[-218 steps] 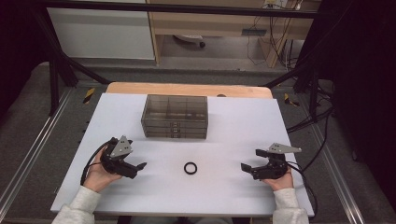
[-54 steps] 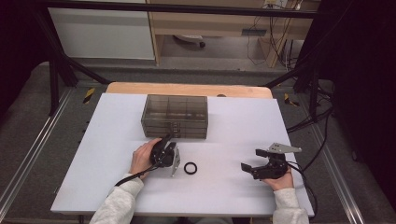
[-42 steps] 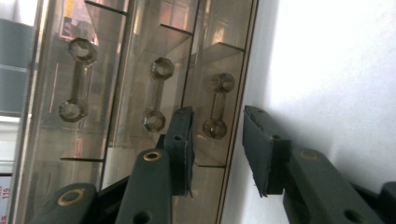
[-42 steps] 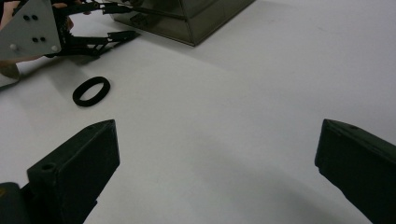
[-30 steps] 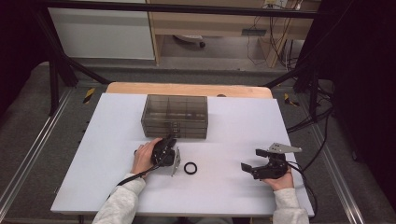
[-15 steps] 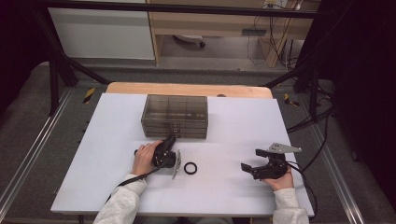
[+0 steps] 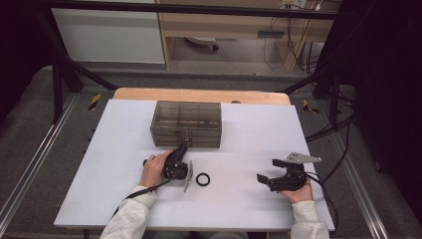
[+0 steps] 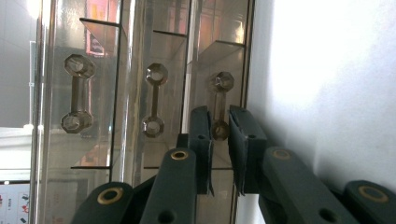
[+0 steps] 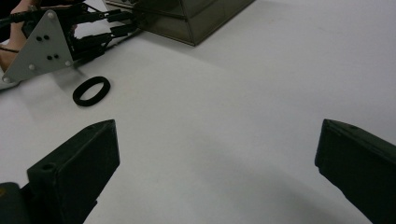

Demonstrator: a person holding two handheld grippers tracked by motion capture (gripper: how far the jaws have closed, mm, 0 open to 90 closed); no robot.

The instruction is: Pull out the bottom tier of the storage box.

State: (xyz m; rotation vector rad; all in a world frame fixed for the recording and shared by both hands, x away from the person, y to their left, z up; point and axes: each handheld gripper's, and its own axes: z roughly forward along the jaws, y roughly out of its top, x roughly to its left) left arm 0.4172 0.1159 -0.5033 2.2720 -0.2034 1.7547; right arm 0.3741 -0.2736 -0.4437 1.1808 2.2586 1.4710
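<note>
A smoky translucent drawer box (image 7: 186, 124) and black ring (image 7: 202, 179) on a white table (image 7: 249, 144).

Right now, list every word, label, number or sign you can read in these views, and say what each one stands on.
No text can be read in any view.
Small sheet with red marks, seen at the bottom left corner of the left gripper view: too small and blurred to read.
Reddish patch seen through the clear drawer box: blurred, no letters can be made out.
Black ring, grey plate: no markings.
</note>
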